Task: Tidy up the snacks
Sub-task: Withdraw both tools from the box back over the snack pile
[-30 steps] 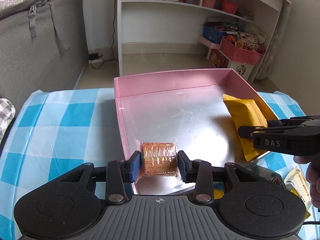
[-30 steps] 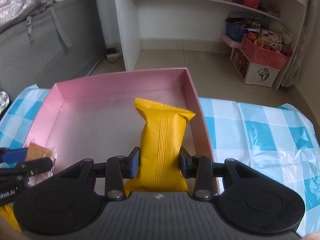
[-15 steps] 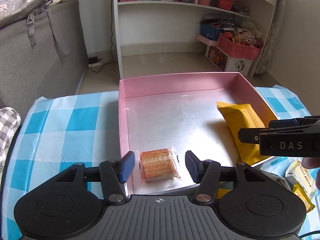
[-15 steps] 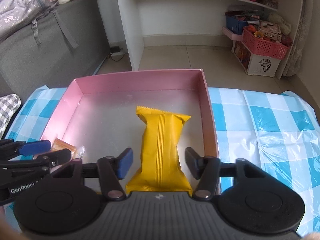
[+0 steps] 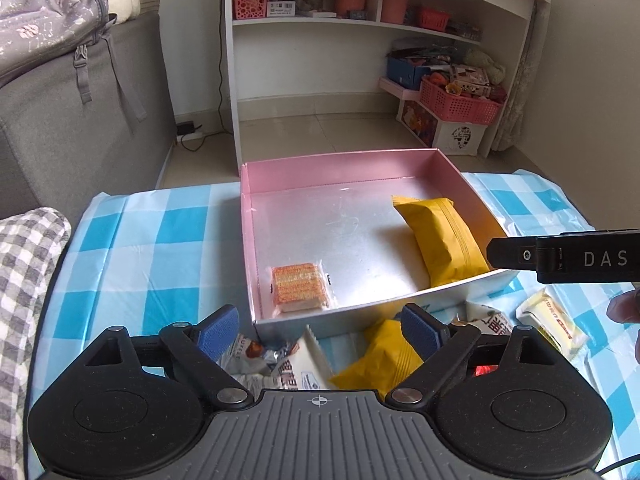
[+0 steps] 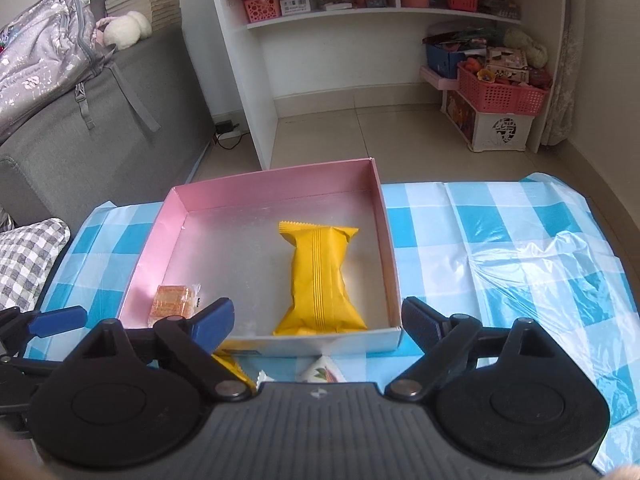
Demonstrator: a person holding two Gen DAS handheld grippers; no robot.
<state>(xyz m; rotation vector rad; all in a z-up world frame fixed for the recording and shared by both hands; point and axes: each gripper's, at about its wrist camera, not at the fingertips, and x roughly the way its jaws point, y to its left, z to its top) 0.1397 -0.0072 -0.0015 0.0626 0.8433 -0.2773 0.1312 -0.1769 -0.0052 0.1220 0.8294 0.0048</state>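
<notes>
A pink box (image 5: pixel 340 168) (image 6: pixel 276 178) with a silver floor stands on the blue checked tablecloth. An orange clear-wrapped cracker pack (image 5: pixel 298 287) (image 6: pixel 173 301) lies in its near left corner. A yellow snack bag (image 5: pixel 442 236) (image 6: pixel 318 278) lies at its right side. My left gripper (image 5: pixel 320 330) is open and empty, just in front of the box over loose snacks (image 5: pixel 372 360). My right gripper (image 6: pixel 316 320) is open and empty in front of the box; it also shows in the left wrist view (image 5: pixel 560 258).
Loose snack packs lie on the cloth in front of the box, with white ones (image 5: pixel 550 320) to the right. A grey sofa (image 6: pixel 80 128) is at the left, a white shelf unit (image 5: pixel 360 40) and pink baskets (image 6: pixel 500 92) behind. A checked cloth (image 5: pixel 24 280) lies far left.
Both grippers let go of their snacks, opened wide and drew back toward me. The cracker pack and the yellow bag now lie in the box.
</notes>
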